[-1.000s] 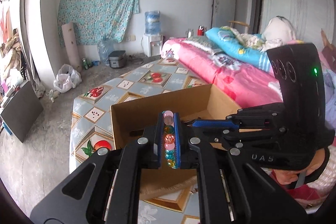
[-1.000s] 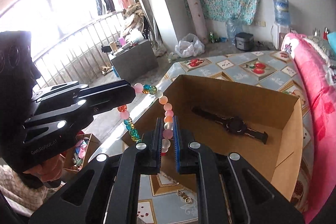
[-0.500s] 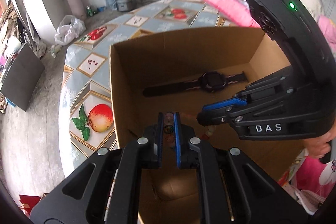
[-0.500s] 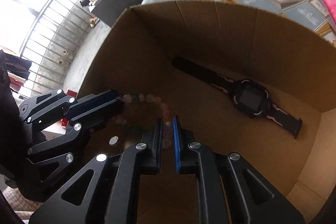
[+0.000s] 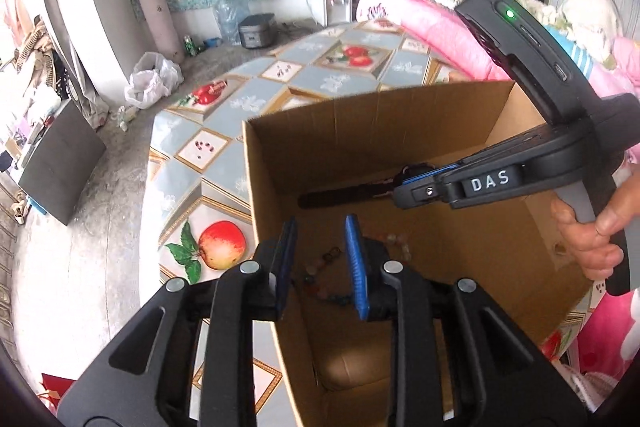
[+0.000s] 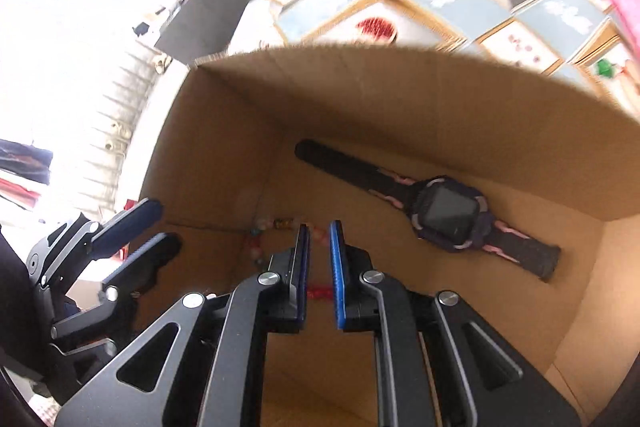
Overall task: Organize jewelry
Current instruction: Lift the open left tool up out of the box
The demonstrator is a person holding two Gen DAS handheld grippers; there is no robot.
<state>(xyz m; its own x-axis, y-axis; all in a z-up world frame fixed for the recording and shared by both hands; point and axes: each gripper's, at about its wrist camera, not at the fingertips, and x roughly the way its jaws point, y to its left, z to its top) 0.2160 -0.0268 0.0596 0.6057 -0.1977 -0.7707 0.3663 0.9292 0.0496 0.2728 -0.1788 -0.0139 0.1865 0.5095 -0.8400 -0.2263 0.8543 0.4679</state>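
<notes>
Inside cardboard box (image 5: 360, 131): multicoloured bead bracelet (image 5: 320, 273), black-pink watch (image 6: 452, 211)

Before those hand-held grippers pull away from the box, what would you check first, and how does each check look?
1. Bead bracelet lies on the box floor: ok.
2. Left hand-held gripper is letting go: ok, its jaws are opening and no pad presses the beads.
3. Right hand-held gripper has let go: cannot tell, its jaws are narrow with beads between them.
4. Watch lies flat in the cardboard box: ok.
5. Bracelet clear of watch: ok.
</notes>
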